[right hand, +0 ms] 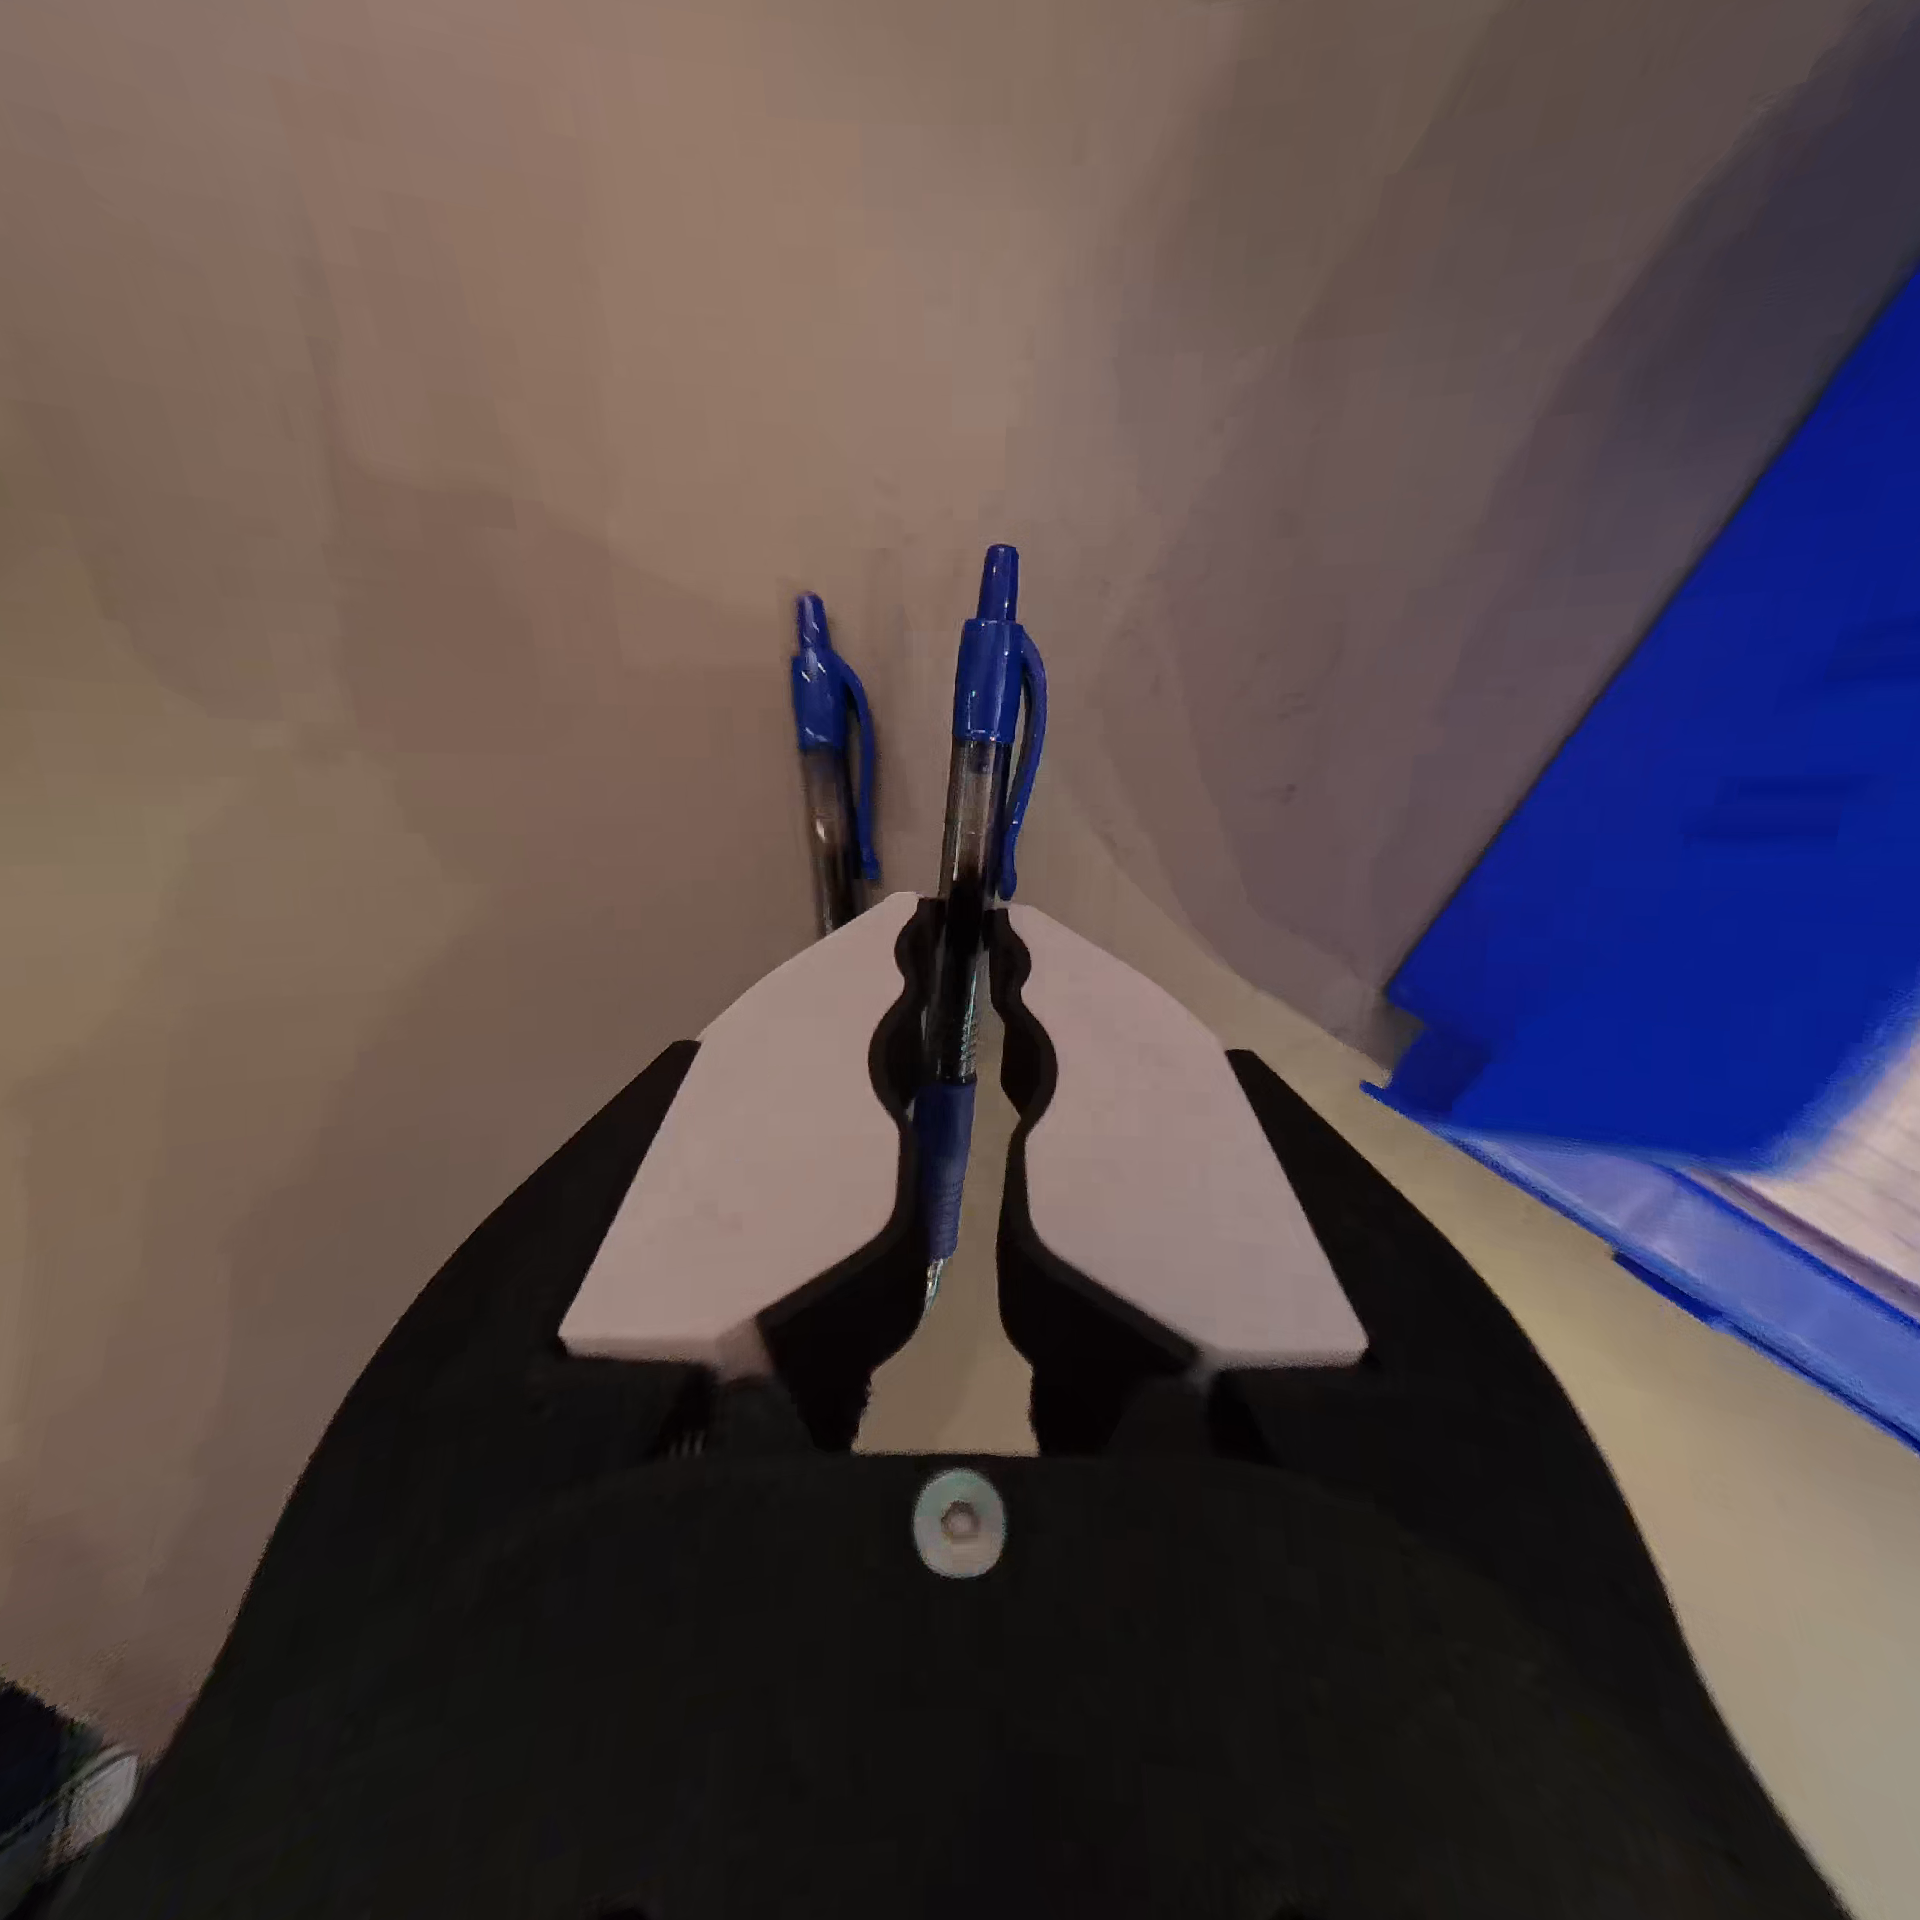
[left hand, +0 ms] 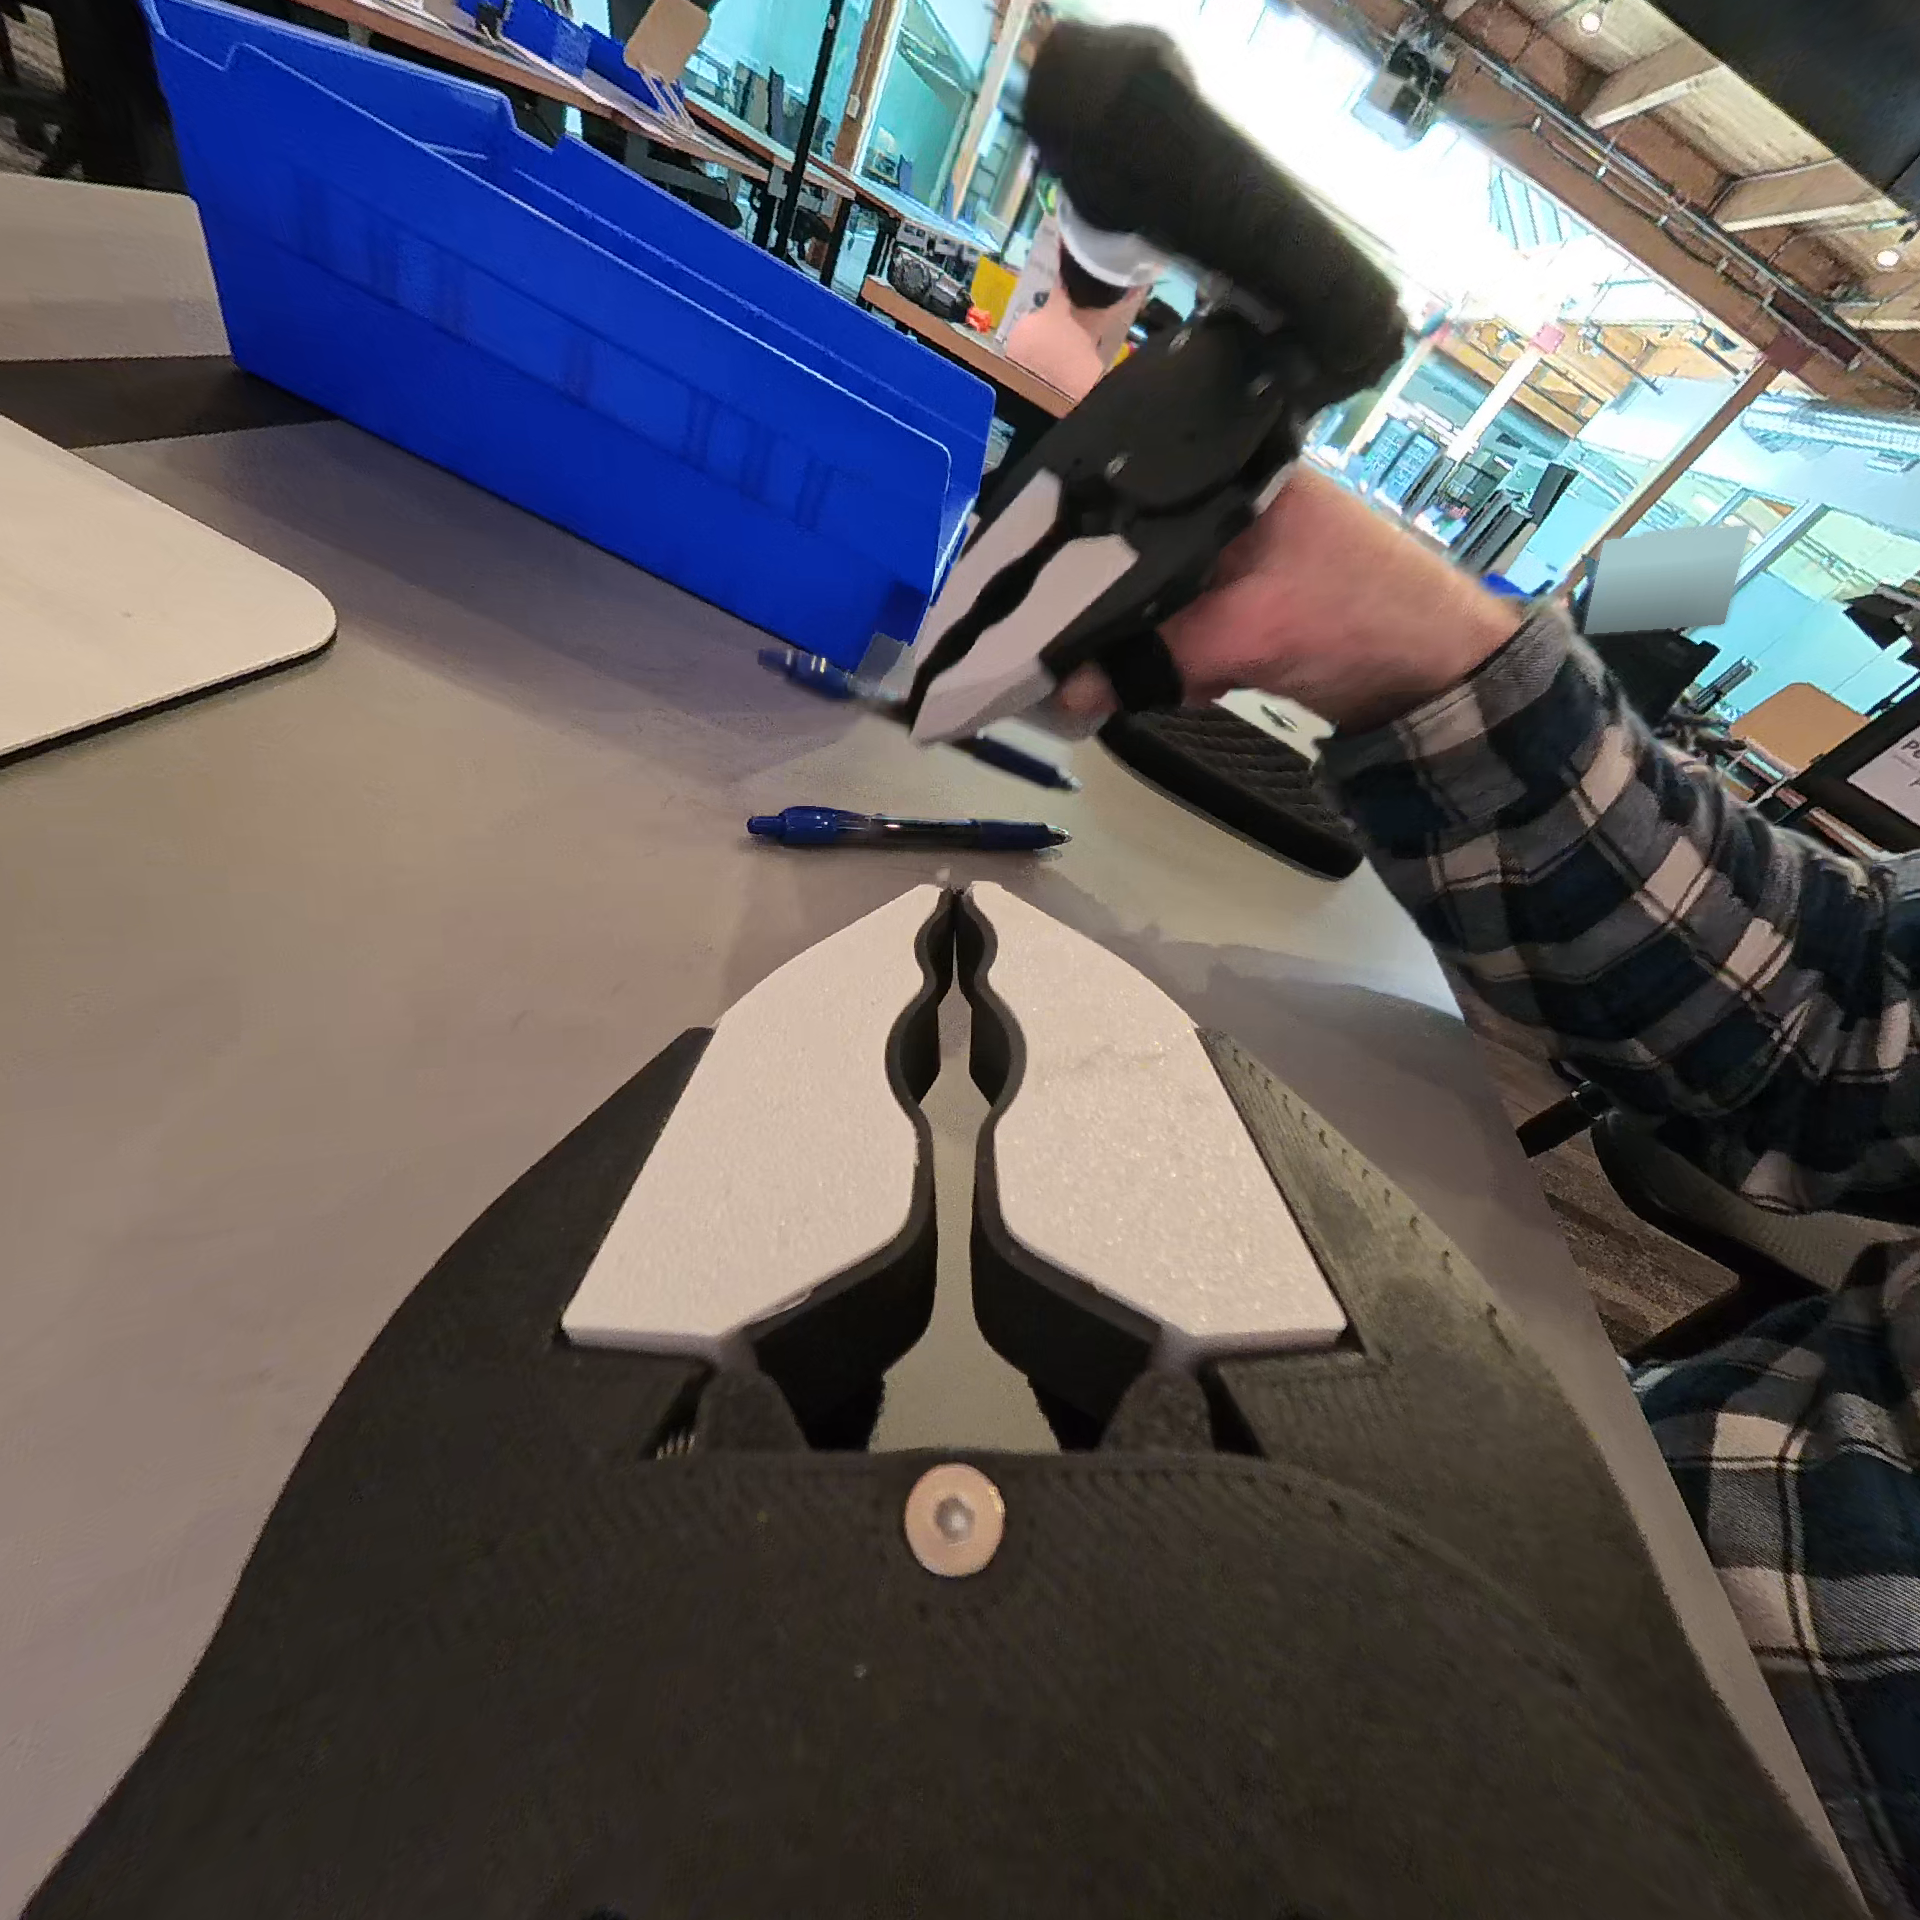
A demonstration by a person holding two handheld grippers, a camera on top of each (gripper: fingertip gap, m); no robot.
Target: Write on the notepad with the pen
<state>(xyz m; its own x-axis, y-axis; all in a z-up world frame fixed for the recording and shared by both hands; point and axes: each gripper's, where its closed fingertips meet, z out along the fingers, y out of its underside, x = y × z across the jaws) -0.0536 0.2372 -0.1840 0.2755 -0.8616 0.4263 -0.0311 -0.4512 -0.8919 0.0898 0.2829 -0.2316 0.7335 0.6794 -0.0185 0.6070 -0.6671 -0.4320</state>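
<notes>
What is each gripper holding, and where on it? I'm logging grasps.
The right gripper is shut on a blue retractable pen, gripping its clear mid-barrel, just above the rubber grip. The left gripper is shut and holds nothing.

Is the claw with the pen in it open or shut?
Shut. The right gripper has both white fingers pressed against the blue pen, which runs lengthwise between them, clicker end sticking out past the tips.

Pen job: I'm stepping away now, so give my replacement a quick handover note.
Right gripper: shut on a blue pen, clicker end forward, writing tip toward the camera.
Left gripper: shut, empty, low over the grey table.
A spare pen lies ahead of it.
Blue bin stands behind.
Done: pen gripped.
Left: find the notepad, not clearly in view, and write.
</notes>
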